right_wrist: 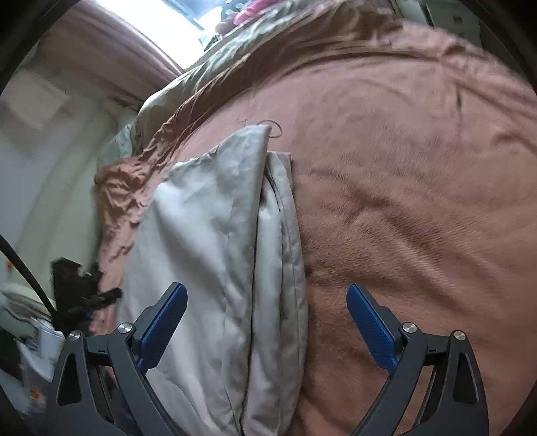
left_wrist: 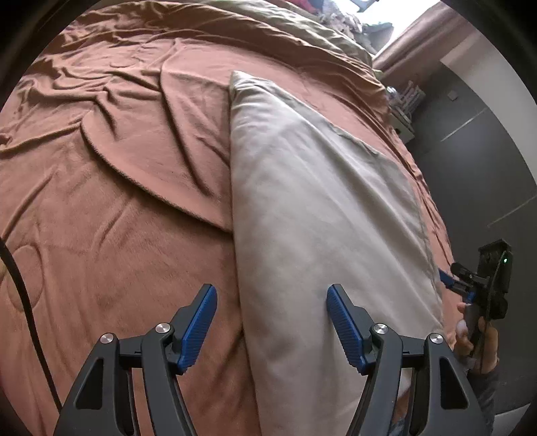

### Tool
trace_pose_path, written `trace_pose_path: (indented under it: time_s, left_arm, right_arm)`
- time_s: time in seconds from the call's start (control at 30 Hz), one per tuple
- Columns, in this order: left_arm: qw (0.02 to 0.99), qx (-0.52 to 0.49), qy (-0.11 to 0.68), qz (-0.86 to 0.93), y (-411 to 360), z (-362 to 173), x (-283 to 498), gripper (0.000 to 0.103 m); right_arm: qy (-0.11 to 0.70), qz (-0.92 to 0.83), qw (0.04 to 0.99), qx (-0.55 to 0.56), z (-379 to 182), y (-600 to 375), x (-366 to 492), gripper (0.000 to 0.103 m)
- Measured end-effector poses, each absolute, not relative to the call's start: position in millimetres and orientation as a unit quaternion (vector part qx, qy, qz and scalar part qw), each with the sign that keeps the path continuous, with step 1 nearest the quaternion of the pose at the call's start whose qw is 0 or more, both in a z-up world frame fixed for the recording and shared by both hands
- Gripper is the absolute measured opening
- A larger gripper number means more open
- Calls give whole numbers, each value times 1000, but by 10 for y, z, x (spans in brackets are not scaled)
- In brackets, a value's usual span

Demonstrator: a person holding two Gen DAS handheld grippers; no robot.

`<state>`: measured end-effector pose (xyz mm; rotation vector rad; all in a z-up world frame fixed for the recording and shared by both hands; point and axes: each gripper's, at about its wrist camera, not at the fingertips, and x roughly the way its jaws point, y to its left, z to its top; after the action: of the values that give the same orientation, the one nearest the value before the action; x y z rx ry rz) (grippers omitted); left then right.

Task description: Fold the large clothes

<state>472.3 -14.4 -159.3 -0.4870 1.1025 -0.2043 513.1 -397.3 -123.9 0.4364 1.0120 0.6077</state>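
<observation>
A pale beige garment (left_wrist: 312,208) lies folded into a long narrow strip on a rust-brown blanket (left_wrist: 117,167). My left gripper (left_wrist: 272,295) is open and empty, its jaws spread over the strip's near left edge. My right gripper (right_wrist: 266,295) is open and empty above the same garment (right_wrist: 218,234), whose stacked layers show along its right edge. In the left wrist view the right gripper (left_wrist: 449,278) shows at the garment's right edge, held by a hand. In the right wrist view the left gripper (right_wrist: 107,295) shows blurred at the garment's left side.
The blanket (right_wrist: 419,167) covers a bed. An olive-green cover (left_wrist: 285,23) lies bunched at the far end. The bed's edge drops to a dark floor (left_wrist: 470,151) on the right. A black cable (left_wrist: 20,285) runs along the left.
</observation>
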Motion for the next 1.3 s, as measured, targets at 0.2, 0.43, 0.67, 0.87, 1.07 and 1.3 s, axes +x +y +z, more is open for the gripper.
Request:
trace_pose_path:
  time_s: [0.2, 0.43, 0.67, 0.87, 1.07, 1.3]
  left_arm:
    - [815, -249, 512, -103, -120, -1687, 4940, 70]
    - [820, -249, 505, -106, -130, -1708, 5245, 70]
    - [819, -255, 504, -99, -123, -1763, 5459, 70]
    - [822, -251, 503, -93, -166, -1803, 5500, 69]
    - [825, -236, 504, -97, -202, -1733, 5489, 46]
    - [839, -225, 486, -100, -254, -1478, 5330, 17]
  right_arm:
    - [492, 336, 761, 259, -1523, -3947, 5500, 96]
    - [525, 357, 732, 247, -1646, -3694, 6018, 64]
    - [553, 376, 703, 241, -1701, -3515, 6487, 63]
    - [549, 389, 706, 221, -1717, -3395, 6555, 57]
    - [526, 377, 741, 178, -1541, -3344, 6359, 19]
    - [496, 362, 778, 135, -1105, -3257, 5957, 11]
